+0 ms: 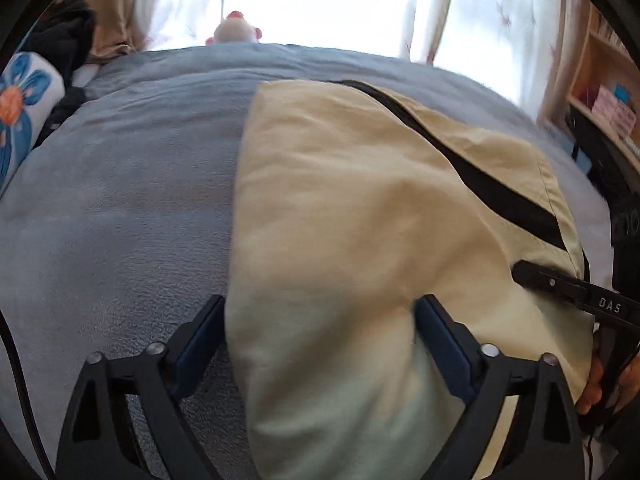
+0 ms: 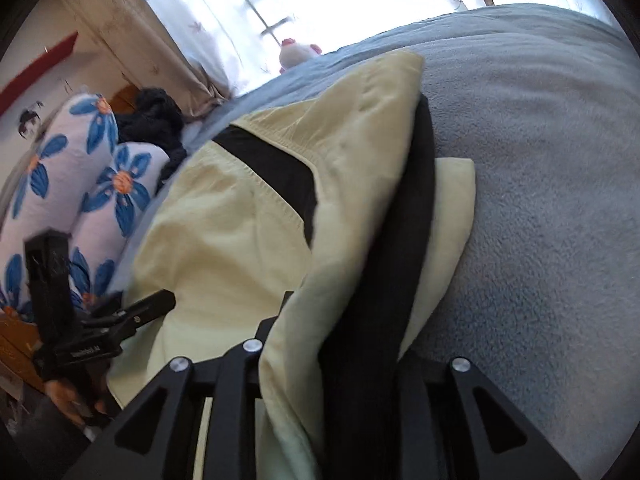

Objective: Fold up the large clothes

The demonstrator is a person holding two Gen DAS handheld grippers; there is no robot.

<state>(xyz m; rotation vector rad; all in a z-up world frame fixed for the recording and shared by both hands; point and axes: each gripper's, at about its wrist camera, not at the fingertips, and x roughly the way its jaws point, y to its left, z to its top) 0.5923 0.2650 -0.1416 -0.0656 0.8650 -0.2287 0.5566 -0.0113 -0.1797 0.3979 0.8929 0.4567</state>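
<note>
Your left hand-held gripper [image 1: 320, 332] stands wide open around a bunched fold of the cream garment [image 1: 360, 200], which lies mid-frame on the grey bed [image 1: 120, 200]. Your right hand-held gripper [image 2: 340, 344] is buried in cloth; I cannot tell its state.

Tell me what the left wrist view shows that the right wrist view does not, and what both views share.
Only the left wrist view shows the wooden shelf at the right edge, and the left tool with its blue pads spread wide around a fold of cloth.

Only the right wrist view shows a red strip on the wall and the garment's dark inner layer running between the fingers of the right tool.

Both show the cream garment with its black band, the grey blanket, the flowered pillow, the pink soft toy and the bright window.
</note>
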